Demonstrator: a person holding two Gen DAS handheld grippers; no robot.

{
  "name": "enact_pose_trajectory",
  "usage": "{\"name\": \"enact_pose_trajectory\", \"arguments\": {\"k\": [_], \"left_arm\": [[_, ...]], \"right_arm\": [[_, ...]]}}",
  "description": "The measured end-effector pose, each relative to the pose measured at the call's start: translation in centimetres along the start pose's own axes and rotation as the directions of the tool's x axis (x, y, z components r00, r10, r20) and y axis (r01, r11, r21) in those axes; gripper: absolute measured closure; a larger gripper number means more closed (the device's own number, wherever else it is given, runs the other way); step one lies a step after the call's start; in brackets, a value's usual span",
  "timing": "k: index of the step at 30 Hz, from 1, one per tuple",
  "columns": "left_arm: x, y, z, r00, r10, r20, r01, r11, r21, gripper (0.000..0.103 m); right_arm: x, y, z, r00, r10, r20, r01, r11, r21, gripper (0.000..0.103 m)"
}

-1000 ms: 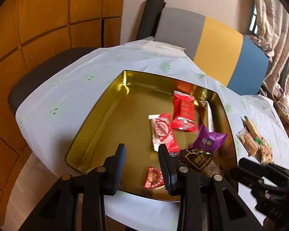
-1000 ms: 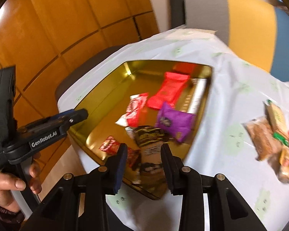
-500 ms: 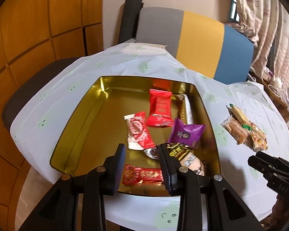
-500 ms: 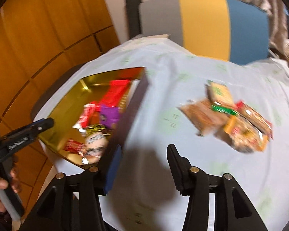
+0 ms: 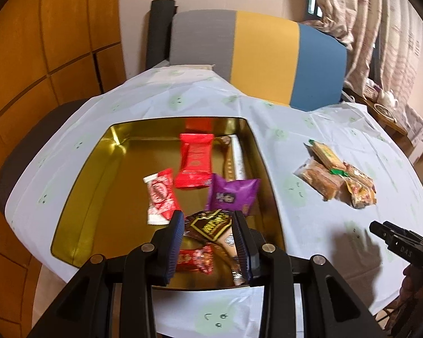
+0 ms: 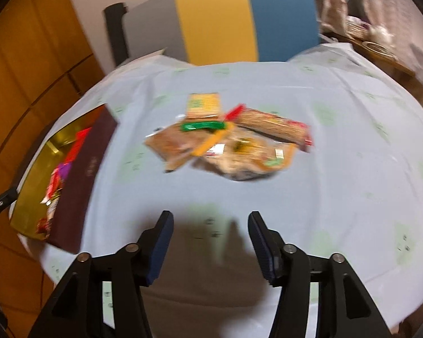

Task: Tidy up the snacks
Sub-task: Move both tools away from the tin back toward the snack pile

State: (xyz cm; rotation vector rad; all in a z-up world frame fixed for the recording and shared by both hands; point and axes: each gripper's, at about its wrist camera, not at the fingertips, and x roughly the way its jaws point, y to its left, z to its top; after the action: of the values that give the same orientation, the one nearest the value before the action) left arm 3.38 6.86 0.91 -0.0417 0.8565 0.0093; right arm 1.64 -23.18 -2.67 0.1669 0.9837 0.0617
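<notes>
- Gold tin (image 5: 79, 197): open, shallow, on the left part of the bench (image 5: 183, 101), its near edge close to the bench's near edge. Holds a large red packet (image 5: 196, 163), a red-and-white packet (image 5: 160, 194), a purple packet (image 5: 231, 194), a dark brown-and-gold packet (image 5: 211, 225), a small red sweet (image 5: 196, 260) and a pale bar along the right wall.
- Loose snack pile (image 6: 225, 138): several tan, orange and green-labelled packets, overlapping, on the cloth well to the right of the tin. Not yet sorted.
- Left hand-held gripper (image 5: 208, 242): above the tin's near end, jaws narrow; the brown-and-gold packet shows between them, but whether the pads press on it cannot be told.
- Right hand-held gripper (image 6: 208, 239): empty, jaws opening, over bare cloth, short of the pile and aimed down at it.
- Step in hand, as judged: the right side is reaching for the next loose packet to bring to the tin.
- Next move calls for: advancing to the pile, picking one packet off the overlap, closing on its flat faces.
- Edges and room: clear cloth all round the pile; the tin's dark outer wall (image 6: 81, 183) stands to the left of the path; ample free floor in the tin's left half.
</notes>
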Motion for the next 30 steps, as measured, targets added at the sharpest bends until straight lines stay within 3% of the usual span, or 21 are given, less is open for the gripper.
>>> {"name": "enact_pose_trajectory", "arguments": {"k": [11, 25, 30], "left_arm": [[0.6, -4.6, 0.3, 0.998, -0.058, -0.015, 0.059, 0.991, 0.116, 0.068], [1.6, -8.9, 0.2, 0.994, -0.102, -0.048, 0.11, 0.969, 0.219, 0.068], [2.2, -10.3, 0.4, 0.991, -0.113, -0.065, 0.126, 0.958, 0.256, 0.068]], "right_arm": [[-0.4, -4.1, -0.7, 0.989, -0.145, 0.011, 0.143, 0.987, 0.071, 0.031], [0.2, -5.8, -1.8, 0.972, -0.232, -0.022, 0.233, 0.97, 0.067, 0.024], [0.6, -6.1, -2.2, 0.976, -0.214, -0.042, 0.217, 0.975, 0.056, 0.024]]}}
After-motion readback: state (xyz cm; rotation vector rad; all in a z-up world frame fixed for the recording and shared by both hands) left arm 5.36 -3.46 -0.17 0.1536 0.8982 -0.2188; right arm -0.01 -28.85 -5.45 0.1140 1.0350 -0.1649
